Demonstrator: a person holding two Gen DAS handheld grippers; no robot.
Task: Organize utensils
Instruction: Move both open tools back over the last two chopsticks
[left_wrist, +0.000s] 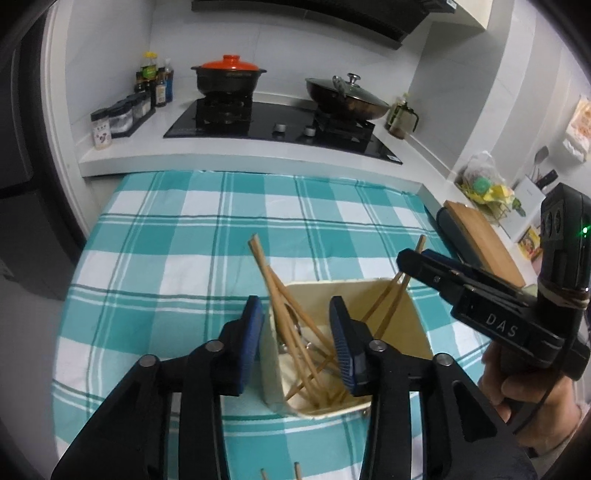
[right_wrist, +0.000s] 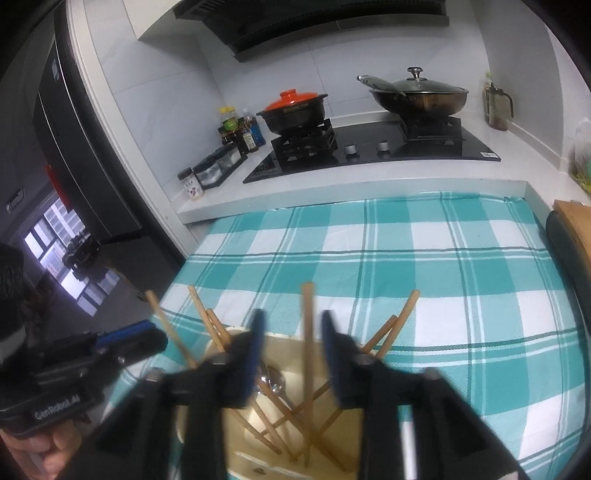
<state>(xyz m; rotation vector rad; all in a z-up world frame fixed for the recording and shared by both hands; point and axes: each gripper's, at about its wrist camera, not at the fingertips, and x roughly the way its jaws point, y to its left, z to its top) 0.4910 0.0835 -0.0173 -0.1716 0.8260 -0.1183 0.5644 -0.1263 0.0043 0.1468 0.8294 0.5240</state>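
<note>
wooden board (left_wrist: 484, 243) (left view), fridge (right_wrist: 85, 173) right

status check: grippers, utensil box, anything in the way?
Left hand-held gripper open, holding nothing, over the box. Right hand-held gripper open, empty, above it too. Chopsticks and a spoon jumbled inside. Nothing blocking.

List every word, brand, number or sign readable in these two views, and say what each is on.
"DAS": white letters on the right gripper body, in the left wrist view.
"GenRobot.AI": on the left gripper body, in the right wrist view.
Spice jar label: print too small to read.
Bottles by the clay pot: labels blurred, unreadable.
Sticker on the hob corner: too small to read.
</note>
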